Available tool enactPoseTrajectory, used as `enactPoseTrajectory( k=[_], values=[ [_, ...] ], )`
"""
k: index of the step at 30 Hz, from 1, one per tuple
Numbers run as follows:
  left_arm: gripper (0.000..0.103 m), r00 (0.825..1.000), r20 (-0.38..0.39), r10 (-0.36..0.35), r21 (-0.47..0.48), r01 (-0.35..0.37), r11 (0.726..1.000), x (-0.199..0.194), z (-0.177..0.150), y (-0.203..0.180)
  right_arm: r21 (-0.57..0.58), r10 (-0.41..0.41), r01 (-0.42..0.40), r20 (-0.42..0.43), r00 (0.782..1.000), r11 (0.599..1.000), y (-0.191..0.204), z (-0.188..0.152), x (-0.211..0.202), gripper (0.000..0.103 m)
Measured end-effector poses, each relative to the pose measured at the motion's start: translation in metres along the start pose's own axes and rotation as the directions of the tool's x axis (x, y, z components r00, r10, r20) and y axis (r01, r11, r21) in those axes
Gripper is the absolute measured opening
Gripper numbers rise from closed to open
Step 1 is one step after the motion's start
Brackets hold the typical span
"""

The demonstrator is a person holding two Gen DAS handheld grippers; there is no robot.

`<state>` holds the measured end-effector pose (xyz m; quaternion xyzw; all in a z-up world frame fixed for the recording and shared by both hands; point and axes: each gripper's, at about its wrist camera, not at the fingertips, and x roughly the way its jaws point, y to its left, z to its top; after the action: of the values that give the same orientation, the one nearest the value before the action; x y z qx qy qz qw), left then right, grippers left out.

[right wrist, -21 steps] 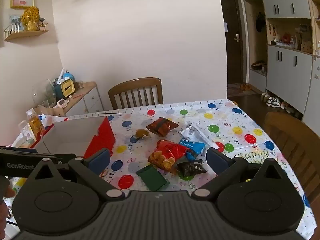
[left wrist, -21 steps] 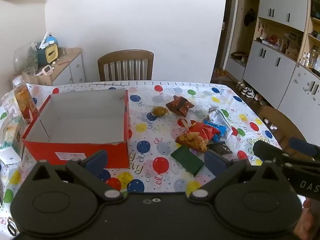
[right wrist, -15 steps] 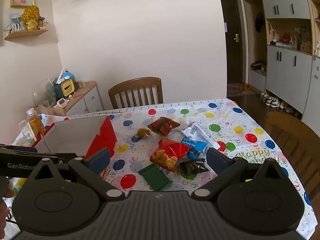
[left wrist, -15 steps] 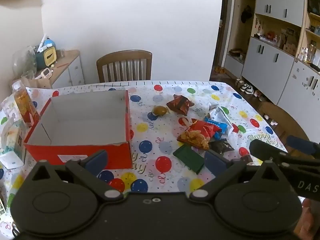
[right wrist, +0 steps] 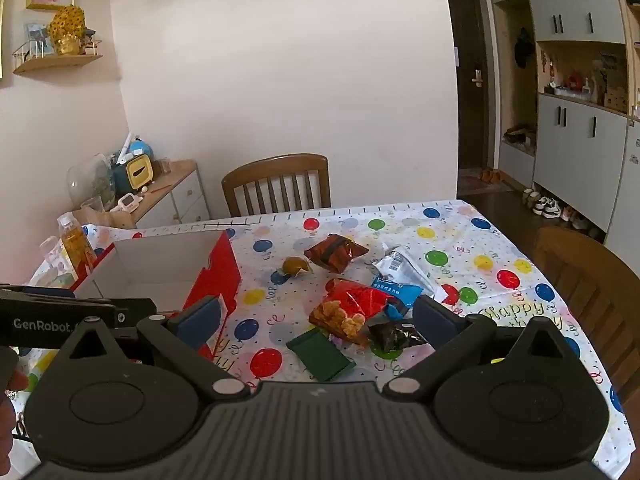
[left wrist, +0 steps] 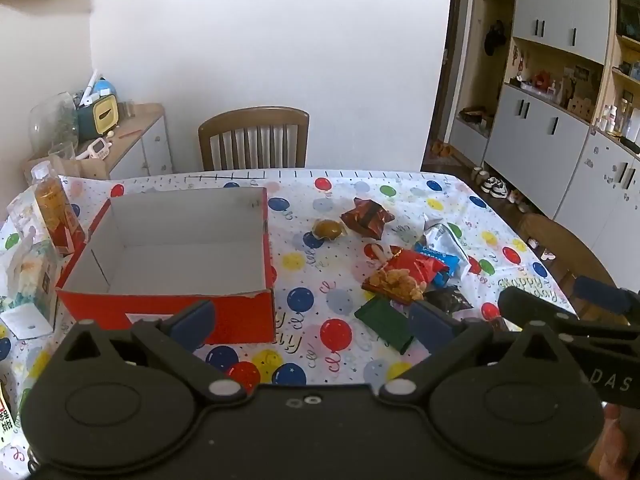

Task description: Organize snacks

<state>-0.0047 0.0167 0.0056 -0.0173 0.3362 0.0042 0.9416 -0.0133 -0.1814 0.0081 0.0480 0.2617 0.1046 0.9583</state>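
Both grippers' fingers spread and empty: right gripper (right wrist: 316,316) hangs nearer the flat dark-green rectangular packet (right wrist: 321,354), lying just ahead, right of the empty red cardboard box (left wrist: 176,264).

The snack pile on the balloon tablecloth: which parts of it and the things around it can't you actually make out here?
- Green packet: near corner hidden by the left gripper in the left wrist view.
- Blue packet: mostly covered by the red chip bag, right wrist view; print too small to read.
- Red box: floor hidden by its own wall, right wrist view.
- Bottle: label too small, left wrist view.
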Motion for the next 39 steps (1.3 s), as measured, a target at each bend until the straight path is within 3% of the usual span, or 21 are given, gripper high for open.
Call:
enactPoseTrajectory(
  k=[39],
  values=[
    [0.103, 0.999, 0.018, -0.042, 0.010, 0.041, 0.999, -0.003, 0.000, 0.014, -0.004, -0.059, 0.060, 0.022, 0.998, 0.998, 0.017, -0.002, -0.011, 0.103]
  ],
)
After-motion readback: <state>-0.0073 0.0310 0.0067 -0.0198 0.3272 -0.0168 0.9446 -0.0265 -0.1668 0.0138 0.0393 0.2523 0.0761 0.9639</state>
